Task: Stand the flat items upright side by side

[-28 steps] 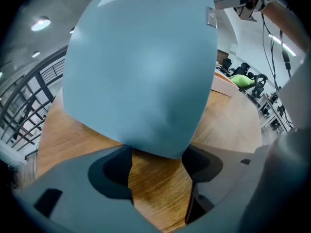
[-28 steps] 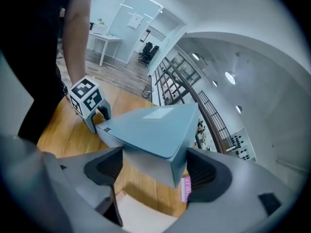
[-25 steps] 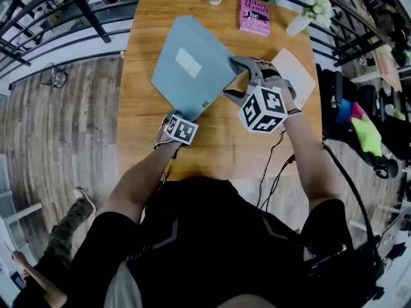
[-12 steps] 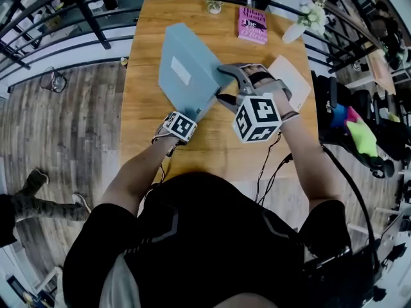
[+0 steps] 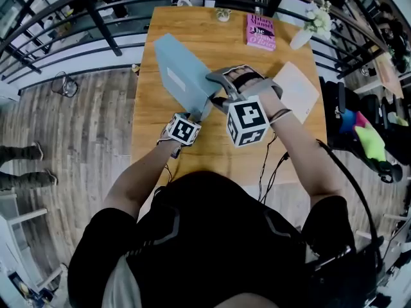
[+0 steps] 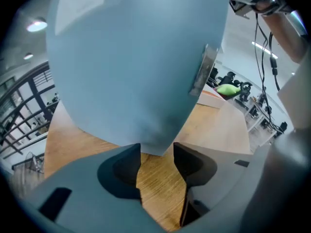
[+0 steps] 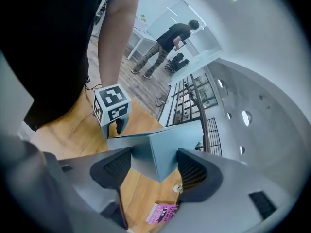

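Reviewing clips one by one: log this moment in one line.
blue-grey box: tilted up | left hand-held gripper: jaws just closed on near corner | right hand-held gripper: jaws just closed on another corner

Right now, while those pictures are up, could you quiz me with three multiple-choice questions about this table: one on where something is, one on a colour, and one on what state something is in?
1. Where is the pink book?
A. at the far edge of the table
B. at the near edge
C. on the floor

2. What colour is the big flat box?
A. red
B. grey-blue
C. yellow

3. How does that box sit?
A. flat on the wood
B. shut inside a drawer
C. tipped up at a slant

Answers:
1 A, it lies along the far edge in the head view.
2 B, its broad face is grey-blue in every view.
3 C, it leans with its narrow side showing.
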### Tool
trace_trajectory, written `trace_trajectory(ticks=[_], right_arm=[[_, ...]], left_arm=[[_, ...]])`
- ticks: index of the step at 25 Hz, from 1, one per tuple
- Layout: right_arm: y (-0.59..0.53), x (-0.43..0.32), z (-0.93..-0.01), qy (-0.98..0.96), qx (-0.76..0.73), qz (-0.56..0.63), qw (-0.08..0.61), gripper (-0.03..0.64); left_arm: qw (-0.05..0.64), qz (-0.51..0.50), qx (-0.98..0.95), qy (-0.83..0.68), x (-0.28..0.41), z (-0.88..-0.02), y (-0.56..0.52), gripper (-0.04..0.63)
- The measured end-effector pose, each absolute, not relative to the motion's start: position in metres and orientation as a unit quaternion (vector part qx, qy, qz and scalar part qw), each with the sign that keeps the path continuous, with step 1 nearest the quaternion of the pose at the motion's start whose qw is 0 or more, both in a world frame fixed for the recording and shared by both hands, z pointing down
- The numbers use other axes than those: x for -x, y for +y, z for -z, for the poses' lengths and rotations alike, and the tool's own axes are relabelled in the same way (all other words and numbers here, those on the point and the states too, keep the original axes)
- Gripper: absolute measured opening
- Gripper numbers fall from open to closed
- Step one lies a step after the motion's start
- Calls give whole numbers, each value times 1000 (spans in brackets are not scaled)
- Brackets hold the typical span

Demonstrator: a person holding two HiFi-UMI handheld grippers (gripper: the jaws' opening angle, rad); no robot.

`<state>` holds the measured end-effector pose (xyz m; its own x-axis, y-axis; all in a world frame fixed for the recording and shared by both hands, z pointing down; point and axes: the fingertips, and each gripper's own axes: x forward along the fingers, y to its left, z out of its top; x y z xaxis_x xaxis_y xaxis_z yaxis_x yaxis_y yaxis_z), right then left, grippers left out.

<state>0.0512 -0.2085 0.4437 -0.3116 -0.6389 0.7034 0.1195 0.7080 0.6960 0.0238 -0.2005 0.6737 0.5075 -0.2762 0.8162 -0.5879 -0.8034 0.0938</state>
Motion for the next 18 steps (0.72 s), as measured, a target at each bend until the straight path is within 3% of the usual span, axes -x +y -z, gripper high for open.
trace_trajectory(ticks=[4,11,14,18], right_arm=[[-217,-40,-444,-725,-176,362,559,313],[-222,-38,-448,-726,-192,357,555,330],[-223,-38,-451,-732,-193,347,554,385],[-219,-32,-445,-776,-207,298,516,399]], left_arm=[[214,-352,-858,-307,-5,-639,-206,229],[198,-255,-865,-384,39,-568,-214,229],[227,-213,-851,-422,66,-541,-209,214],[253,-153,-836,-463,104,-505,-201,210]])
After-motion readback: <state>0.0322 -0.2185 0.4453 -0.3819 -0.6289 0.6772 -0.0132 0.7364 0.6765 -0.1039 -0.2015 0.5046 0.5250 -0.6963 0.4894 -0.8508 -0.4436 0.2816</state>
